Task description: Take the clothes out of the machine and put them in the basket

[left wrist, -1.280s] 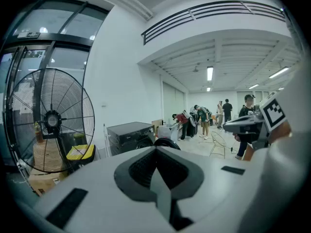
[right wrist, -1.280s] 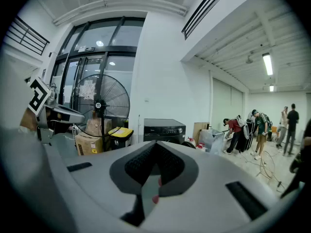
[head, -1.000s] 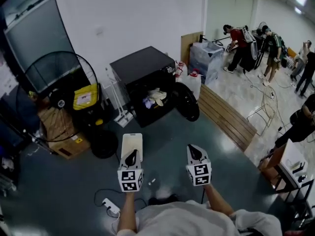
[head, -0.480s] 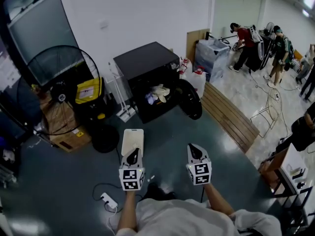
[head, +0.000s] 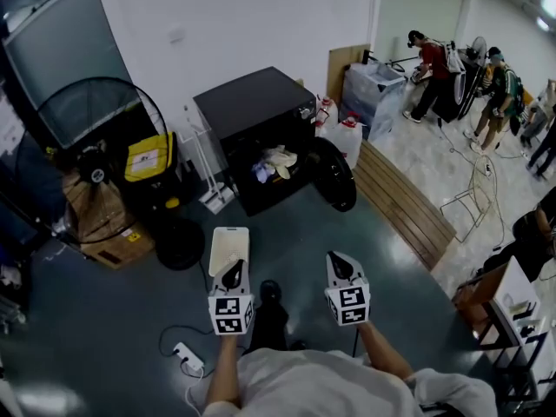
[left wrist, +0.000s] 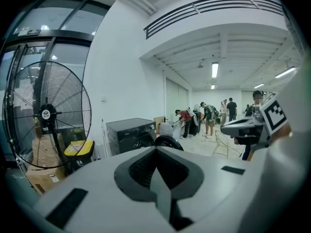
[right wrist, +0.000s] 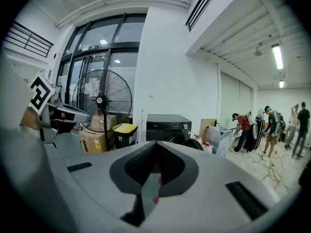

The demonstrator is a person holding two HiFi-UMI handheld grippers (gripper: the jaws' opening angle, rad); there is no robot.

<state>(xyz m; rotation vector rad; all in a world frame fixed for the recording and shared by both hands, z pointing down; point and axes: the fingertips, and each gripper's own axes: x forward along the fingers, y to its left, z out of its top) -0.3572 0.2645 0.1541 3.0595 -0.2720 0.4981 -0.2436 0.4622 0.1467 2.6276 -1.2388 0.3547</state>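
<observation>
A large open workshop or lab hall: a dark polished floor (head: 130, 337), white walls, tall glazed doors, ceiling strip lights. A black washing machine (head: 261, 137), big pedestal fan (head: 91, 159), cardboard boxes (head: 100, 224) and loose cables clutter it, while people (head: 432, 72) work at equipment beyond.

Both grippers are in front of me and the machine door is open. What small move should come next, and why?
Probably carry both grippers forward, closer to the machine. Its door stands open and the clothes lie inside, but the left gripper and right gripper are shut, empty and far short of it. The basket sits on the floor ahead of the left gripper.
</observation>
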